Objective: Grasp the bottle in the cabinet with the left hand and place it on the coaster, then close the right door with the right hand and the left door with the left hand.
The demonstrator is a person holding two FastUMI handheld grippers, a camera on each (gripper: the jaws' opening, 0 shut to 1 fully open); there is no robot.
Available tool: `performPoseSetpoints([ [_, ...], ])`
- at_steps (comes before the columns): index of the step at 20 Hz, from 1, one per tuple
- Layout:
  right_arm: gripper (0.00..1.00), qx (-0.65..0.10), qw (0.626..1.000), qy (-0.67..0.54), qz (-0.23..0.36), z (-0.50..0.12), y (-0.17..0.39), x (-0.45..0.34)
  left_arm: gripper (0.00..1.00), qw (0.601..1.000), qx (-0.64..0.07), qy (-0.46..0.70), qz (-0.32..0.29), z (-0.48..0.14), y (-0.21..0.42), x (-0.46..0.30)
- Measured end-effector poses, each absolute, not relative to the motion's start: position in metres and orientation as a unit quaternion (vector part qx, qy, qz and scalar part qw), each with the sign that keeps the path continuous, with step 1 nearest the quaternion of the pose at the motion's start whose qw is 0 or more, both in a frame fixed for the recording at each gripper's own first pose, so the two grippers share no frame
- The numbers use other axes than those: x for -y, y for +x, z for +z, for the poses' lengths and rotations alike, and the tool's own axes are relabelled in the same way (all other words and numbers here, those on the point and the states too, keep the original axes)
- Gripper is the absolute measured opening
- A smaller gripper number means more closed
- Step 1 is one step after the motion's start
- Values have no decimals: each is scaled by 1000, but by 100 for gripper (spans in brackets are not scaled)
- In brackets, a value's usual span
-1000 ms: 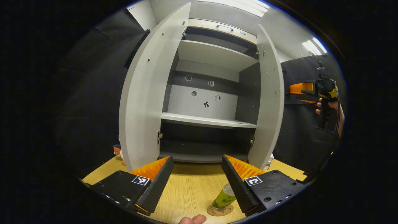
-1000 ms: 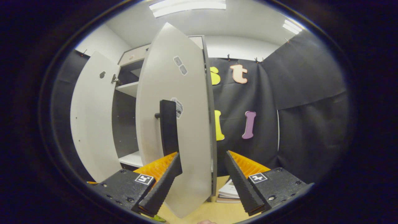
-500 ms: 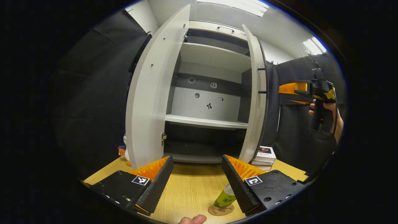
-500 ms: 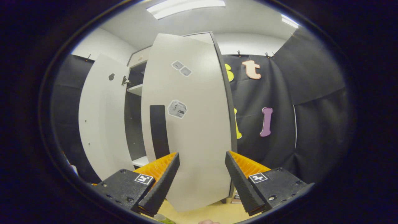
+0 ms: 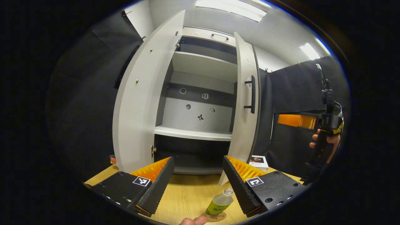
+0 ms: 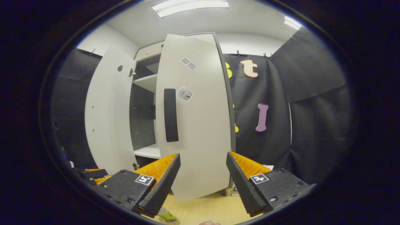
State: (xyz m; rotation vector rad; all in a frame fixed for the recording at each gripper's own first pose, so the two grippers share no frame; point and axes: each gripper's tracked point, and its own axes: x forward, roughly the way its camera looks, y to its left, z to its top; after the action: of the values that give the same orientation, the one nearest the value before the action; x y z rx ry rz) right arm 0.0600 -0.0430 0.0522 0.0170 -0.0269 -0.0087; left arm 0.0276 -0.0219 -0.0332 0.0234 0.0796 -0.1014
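The green-labelled bottle (image 5: 218, 204) stands upright on the round coaster (image 5: 215, 216), just below and right of my open left gripper (image 5: 197, 184), which holds nothing. Ahead is the white cabinet: its left door (image 5: 137, 103) stands wide open, while its right door (image 5: 245, 106) with a black handle (image 5: 252, 93) is swung most of the way in. In the right gripper view, my right gripper (image 6: 202, 181) is open and faces the outside of the right door (image 6: 200, 125) and its handle (image 6: 171, 115), apart from them. The bottle (image 6: 165, 215) shows at the bottom edge.
The wooden table (image 5: 187, 193) runs up to the cabinet's base. A stack of books (image 5: 257, 161) lies right of the cabinet. A hand (image 5: 322, 143) holds the right gripper (image 5: 297, 121) at the far right. The shelves (image 5: 193, 134) hold nothing.
The right door has swung further toward shut, its handle side now facing out. The right gripper has dropped lower and backed away from the door. The bottle stays on the coaster.
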Motion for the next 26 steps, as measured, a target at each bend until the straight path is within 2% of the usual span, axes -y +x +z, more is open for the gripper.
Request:
performPoseSetpoints([
  [1, 93, 13, 1000, 4, -17, 45, 54, 45, 95, 998, -41, 10, -56, -33, 26, 25],
  [3, 97, 19, 999, -12, -39, 32, 41, 48, 95, 997, -37, 11, -60, -31, 25, 28],
  [4, 97, 21, 999, -18, -46, 24, 34, 48, 100, 997, -37, 10, -61, -31, 24, 30],
  [5, 97, 23, 998, -22, -48, 17, 29, 46, 100, 997, -38, 9, -63, -31, 23, 30],
  [6, 93, 24, 998, -24, -46, 12, 25, 43, 95, 997, -42, 7, -65, -32, 22, 32],
  [7, 97, 21, 999, -24, -39, 8, 25, 38, 100, 997, -45, 4, -66, -33, 20, 32],
  [8, 97, 18, 999, -23, -32, 4, 25, 35, 100, 997, -45, 2, -67, -30, 18, 30],
  [9, 97, 14, 999, -24, -27, 3, 27, 32, 95, 997, -43, 0, -62, -25, 15, 25],
  [10, 97, 13, 999, -24, -20, 2, 29, 28, 100, 998, -37, -1, -52, -17, 10, 18],
  [11, 97, 16, 1000, -22, -14, 3, 31, 24, 100, 999, -30, -2, -39, -6, 6, 8],
  [12, 97, 18, 1000, -18, -7, 5, 34, 20, 95, 999, -24, -4, -21, 6, 2, -6],
  [18, 97, 14, 999, -19, 24, 6, 47, 1, 95, 995, -29, -9, 96, 52, -16, -116],
  [22, 97, 9, 999, -26, 18, 3, 46, 5, 95, 987, 6, -7, 162, 94, 8, -192],
  [25, 97, 6, 1000, -22, 4, 3, 45, 15, 95, 983, 19, -23, 179, 112, 38, -219],
  [26, 97, 7, 1000, -17, 0, 3, 44, 20, 100, 983, 24, -27, 178, 115, 47, -222],
])
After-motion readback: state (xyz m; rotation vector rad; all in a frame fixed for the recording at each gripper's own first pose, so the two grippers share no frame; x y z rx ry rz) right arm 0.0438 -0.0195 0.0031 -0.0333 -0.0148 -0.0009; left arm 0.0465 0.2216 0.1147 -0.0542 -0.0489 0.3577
